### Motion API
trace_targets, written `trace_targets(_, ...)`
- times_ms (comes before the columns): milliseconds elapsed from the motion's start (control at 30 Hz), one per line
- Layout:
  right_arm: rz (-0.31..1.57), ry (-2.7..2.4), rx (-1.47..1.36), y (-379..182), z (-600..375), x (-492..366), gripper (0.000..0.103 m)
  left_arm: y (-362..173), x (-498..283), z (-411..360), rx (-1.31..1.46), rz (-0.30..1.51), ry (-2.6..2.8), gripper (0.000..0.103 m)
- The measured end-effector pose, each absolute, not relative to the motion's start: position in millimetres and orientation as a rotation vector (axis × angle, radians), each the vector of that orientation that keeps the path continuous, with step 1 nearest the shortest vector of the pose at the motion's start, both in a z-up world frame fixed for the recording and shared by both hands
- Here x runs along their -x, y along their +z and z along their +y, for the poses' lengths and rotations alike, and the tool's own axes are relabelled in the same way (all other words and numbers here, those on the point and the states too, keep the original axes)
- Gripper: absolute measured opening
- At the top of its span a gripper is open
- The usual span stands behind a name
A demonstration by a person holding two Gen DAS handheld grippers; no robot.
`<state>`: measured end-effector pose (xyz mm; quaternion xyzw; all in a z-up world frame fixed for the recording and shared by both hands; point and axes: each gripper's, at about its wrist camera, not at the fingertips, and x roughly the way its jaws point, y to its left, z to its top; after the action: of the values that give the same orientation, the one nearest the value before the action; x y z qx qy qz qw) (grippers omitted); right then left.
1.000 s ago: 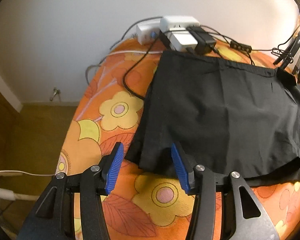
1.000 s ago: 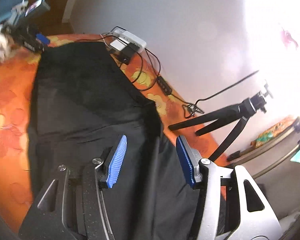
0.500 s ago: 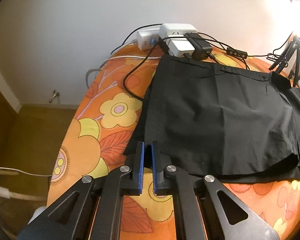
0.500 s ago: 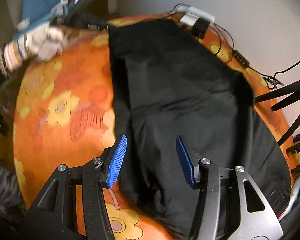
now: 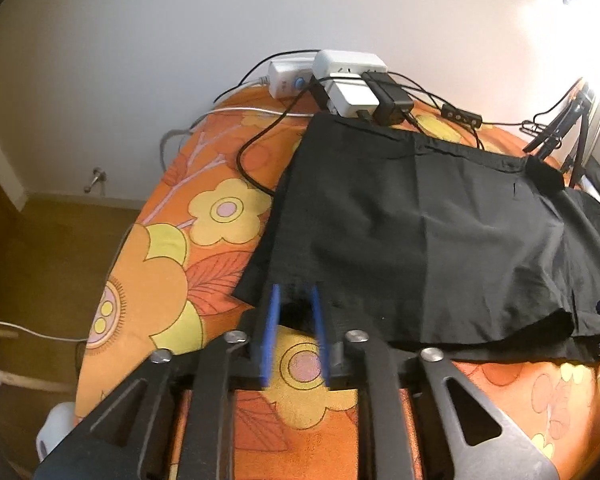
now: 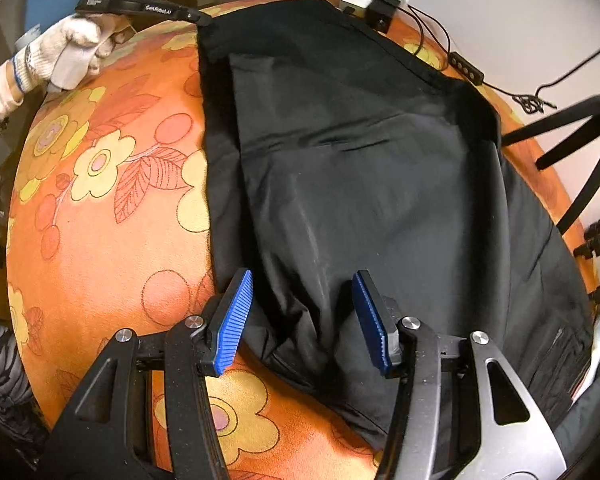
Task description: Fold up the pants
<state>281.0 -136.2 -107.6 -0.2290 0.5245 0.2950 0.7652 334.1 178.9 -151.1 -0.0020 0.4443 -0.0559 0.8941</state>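
On floral cloth (image 5: pixel 160 280) | creased black pants (image 5: pixel 420 232) | left hand-held gripper (image 5: pixel 294 332) opening, unladen | right hand-held gripper (image 6: pixel 302 320) half-open, unladen

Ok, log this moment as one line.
left claw: opening at pants hem | right claw: open over pants | fold: not done

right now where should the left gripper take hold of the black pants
Best at the near corner of the black pants, where the layered hem lies just ahead of the left gripper. Come in low from the open bedspread side: the fabric lies flat, so only an edge offers a pinch. Its jaws are opening around that corner now; no firm grip shows.
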Motion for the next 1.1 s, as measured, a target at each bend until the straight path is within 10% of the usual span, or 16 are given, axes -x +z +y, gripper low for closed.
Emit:
trace_targets(233,1.143,0.634,0.471,-108.9,-137.8,-282.6,0.053,-156.5,-336.5,173.3,-0.025,0.912,-0.077,0.033)
trace_targets(500,1.14,0.62,0.464,-109.1,-139.0,-284.0,0.052,-154.8,-332.0,166.4,-0.053,0.895,-0.12,0.012)
trace_targets(633,1.148,0.622,0.459,-108.0,-137.9,-283.5,0.023,-152.8,-333.2,168.5,-0.06,0.889,-0.122,0.006)
trace_targets(800,1.147,0.609,0.453,-107.5,-136.9,-284.4,0.013,-145.2,-338.4,171.9,-0.092,0.857,-0.048,0.0)
trace_targets(1100,1.177,0.713,0.372,-95.3,-150.6,-279.0,0.026,-133.0,-333.1,187.6,-0.102,0.851,0.001,0.001)
